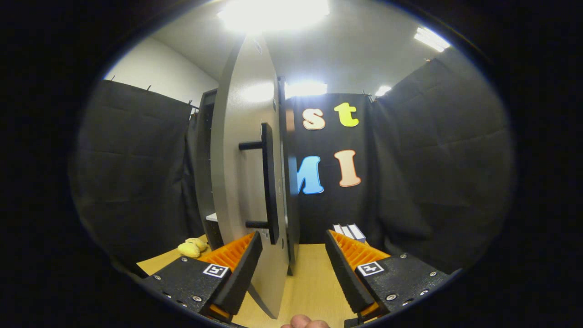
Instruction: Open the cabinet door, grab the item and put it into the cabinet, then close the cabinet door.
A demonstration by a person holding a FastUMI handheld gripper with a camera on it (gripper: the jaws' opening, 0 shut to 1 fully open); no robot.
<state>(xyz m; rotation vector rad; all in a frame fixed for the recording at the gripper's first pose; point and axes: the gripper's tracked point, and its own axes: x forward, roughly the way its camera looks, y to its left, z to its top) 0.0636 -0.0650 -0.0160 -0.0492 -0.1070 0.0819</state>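
Gripper view: our gripper (pixel 294 239) jaws stand released astride the cabinet door (pixel 239 182) edge; we should clamp its handle (pixel 268 182) squarely.

cabinet door (pixel 237 182) hiding cabinet interior, yellow item (pixel 192 247) partly behind gripper (pixel 294 241)

door (pixel 237 182) grey | handle (pixel 269 182) black | toy (pixel 192 247) yellow | table (pixel 314 282) light wood
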